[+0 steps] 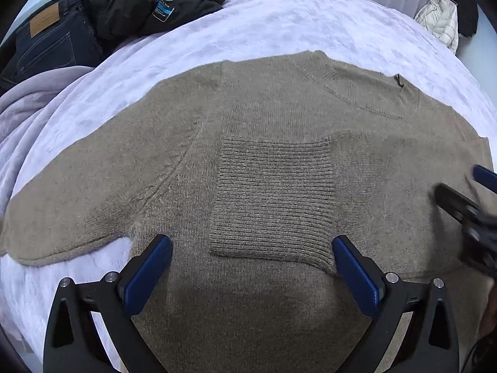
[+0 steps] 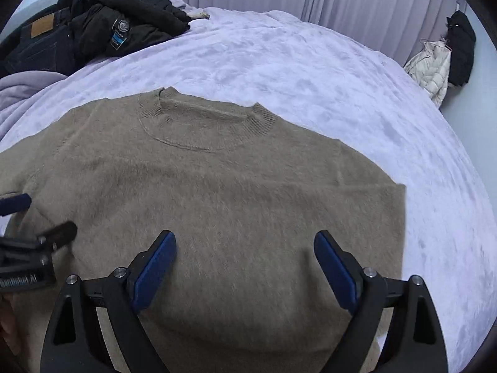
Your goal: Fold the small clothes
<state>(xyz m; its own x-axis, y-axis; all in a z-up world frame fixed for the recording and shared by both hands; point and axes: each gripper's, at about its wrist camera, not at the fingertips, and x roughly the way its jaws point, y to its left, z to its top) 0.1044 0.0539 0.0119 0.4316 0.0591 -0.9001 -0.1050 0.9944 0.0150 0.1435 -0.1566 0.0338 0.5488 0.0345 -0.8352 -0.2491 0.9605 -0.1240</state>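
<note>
A tan knit sweater point(image 1: 264, 118) lies flat on the lilac bedspread, neck away from me; it also shows in the right wrist view point(image 2: 223, 192). One sleeve is folded across the body, its ribbed cuff point(image 1: 273, 199) lying in the middle. The other sleeve point(image 1: 62, 214) stretches out to the left. My left gripper point(image 1: 252, 248) is open and empty, hovering over the cuff. My right gripper point(image 2: 245, 242) is open and empty over the sweater's right half, near its folded right edge point(image 2: 403, 233). Each gripper shows at the edge of the other's view.
A pile of black jackets point(image 1: 149, 3) and dark jeans point(image 1: 52, 43) sits at the bed's far left, also in the right wrist view point(image 2: 118, 28). A bunched lilac blanket point(image 1: 28, 102) lies left. A white puffer jacket point(image 2: 431, 68) hangs at the far right by curtains.
</note>
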